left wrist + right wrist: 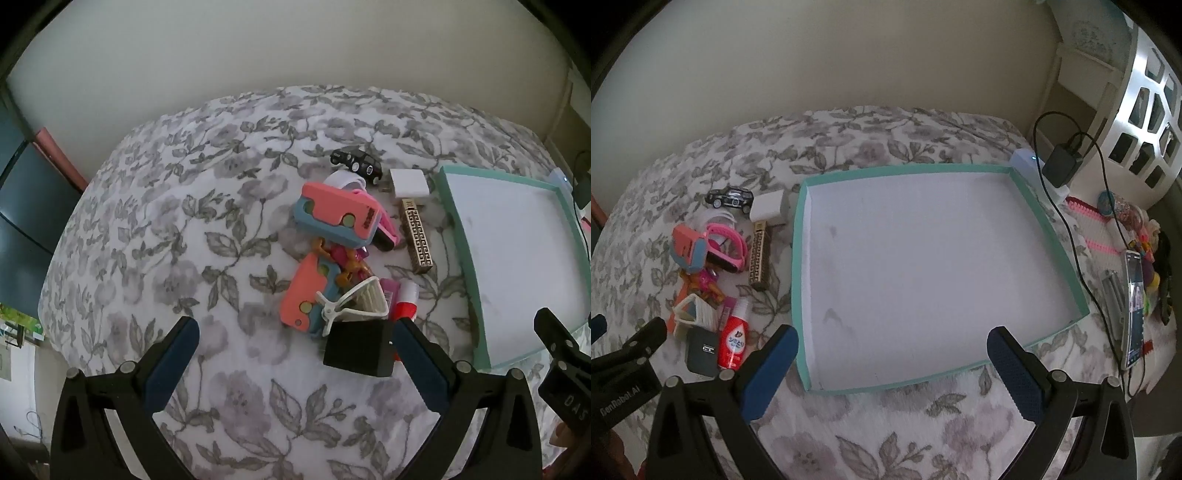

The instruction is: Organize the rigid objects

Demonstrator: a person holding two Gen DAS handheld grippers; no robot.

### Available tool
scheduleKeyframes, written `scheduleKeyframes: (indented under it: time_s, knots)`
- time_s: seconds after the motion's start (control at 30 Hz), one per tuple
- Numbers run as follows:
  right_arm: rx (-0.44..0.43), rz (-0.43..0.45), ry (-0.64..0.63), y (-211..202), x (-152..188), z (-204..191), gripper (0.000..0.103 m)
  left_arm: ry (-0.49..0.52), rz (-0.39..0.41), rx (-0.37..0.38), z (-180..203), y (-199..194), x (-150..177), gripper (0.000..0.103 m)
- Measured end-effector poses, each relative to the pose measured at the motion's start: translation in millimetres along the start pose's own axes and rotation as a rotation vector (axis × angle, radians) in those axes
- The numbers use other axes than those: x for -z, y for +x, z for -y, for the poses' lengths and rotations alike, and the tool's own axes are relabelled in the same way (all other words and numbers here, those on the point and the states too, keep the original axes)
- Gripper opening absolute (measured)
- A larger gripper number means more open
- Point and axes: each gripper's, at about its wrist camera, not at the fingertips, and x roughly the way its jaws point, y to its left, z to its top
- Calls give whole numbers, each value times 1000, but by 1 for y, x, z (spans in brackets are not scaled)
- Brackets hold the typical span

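Observation:
A pile of small rigid objects lies on the floral bedspread left of a shallow teal-rimmed tray [1050, 236] [456, 214]. The pile holds two pink-and-blue toy pistols [332, 214] [306, 295], a black toy car [356, 164] [730, 197], a white block [409, 182] [767, 209], a gold patterned bar [416, 236] [760, 258], a white clip [354, 302], a black cube [358, 347] [701, 350] and a red bottle [734, 343]. My left gripper [295, 328] hangs open above the pile's near end. My right gripper [892, 338] stands open over the tray's near edge, nothing between its fingers.
A phone [1133, 306], a black charger [1062, 164] with cables and colourful trinkets [1145, 236] lie right of the tray. A white lattice basket [1145, 110] stands at the far right. A plain wall runs behind the bed.

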Motion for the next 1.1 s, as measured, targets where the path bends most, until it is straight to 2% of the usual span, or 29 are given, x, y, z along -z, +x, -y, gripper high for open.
scheduleKeyframes:
  time_s: [0.37, 1.1]
  knots:
    - [-1, -14, -18, 2, 1, -2, 103, 3, -13, 0, -3, 6, -6, 103]
    - [1, -20, -29, 2, 1, -3, 103, -3, -10, 11, -2, 5, 6, 103]
